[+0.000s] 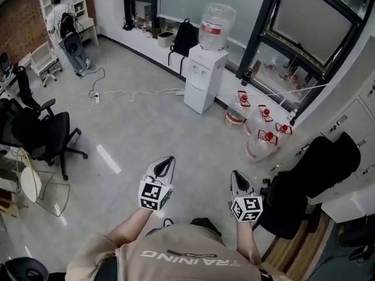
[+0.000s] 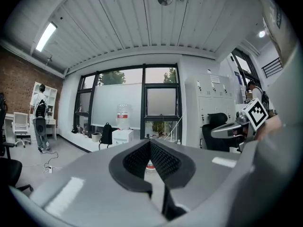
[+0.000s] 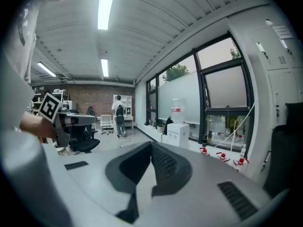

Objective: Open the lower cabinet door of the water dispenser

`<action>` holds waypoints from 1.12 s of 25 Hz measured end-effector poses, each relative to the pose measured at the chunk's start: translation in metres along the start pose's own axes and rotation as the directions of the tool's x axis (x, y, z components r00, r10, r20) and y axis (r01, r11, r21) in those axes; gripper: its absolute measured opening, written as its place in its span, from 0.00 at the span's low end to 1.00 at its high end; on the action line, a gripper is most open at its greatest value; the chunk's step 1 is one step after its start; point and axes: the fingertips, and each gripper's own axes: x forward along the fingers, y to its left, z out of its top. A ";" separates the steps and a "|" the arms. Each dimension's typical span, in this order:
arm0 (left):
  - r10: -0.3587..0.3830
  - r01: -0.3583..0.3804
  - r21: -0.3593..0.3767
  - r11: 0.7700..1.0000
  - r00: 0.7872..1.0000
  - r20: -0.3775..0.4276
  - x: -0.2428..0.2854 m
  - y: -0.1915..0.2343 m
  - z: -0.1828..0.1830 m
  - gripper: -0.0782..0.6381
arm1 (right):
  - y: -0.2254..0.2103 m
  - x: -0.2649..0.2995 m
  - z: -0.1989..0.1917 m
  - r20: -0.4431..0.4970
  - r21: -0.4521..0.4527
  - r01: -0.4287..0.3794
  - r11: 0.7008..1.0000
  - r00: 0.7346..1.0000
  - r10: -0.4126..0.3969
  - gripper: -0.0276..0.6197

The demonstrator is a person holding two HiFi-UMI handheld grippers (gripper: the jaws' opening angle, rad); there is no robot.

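The white water dispenser (image 1: 203,78) stands far across the floor by the window wall, with a clear bottle (image 1: 216,24) on top. Its lower cabinet door (image 1: 195,96) looks closed. It also shows small and distant as the dispenser (image 2: 122,135) in the left gripper view and the dispenser (image 3: 178,134) in the right gripper view. Both grippers are held in front of the person, well short of it. My left gripper (image 1: 166,163) has its jaws together and empty. My right gripper (image 1: 237,177) is shut too, with nothing in it.
Several spare water bottles (image 1: 258,130) lie on the floor right of the dispenser. A black backpack (image 1: 185,37) leans behind it. Black office chairs stand at the left (image 1: 48,136) and close on the right (image 1: 304,186). A cable (image 1: 135,92) trails across the floor. A person (image 1: 70,34) stands by the far shelf.
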 end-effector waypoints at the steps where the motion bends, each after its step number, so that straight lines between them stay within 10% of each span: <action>1: 0.000 0.000 0.000 1.000 1.000 -0.009 0.004 0.004 -0.003 0.12 | 0.000 0.006 -0.004 -0.010 0.002 -0.003 1.000 1.000 0.003 0.06; 16: 0.105 -0.106 -0.043 0.993 0.994 -0.033 0.158 0.042 0.001 0.12 | -0.091 0.168 -0.005 -0.065 -0.155 -0.126 0.980 0.991 0.117 0.06; 28: 0.138 -0.153 -0.101 0.983 0.980 -0.144 0.235 0.064 -0.026 0.12 | -0.130 0.253 -0.035 -0.156 -0.078 -0.209 0.975 0.968 0.195 0.06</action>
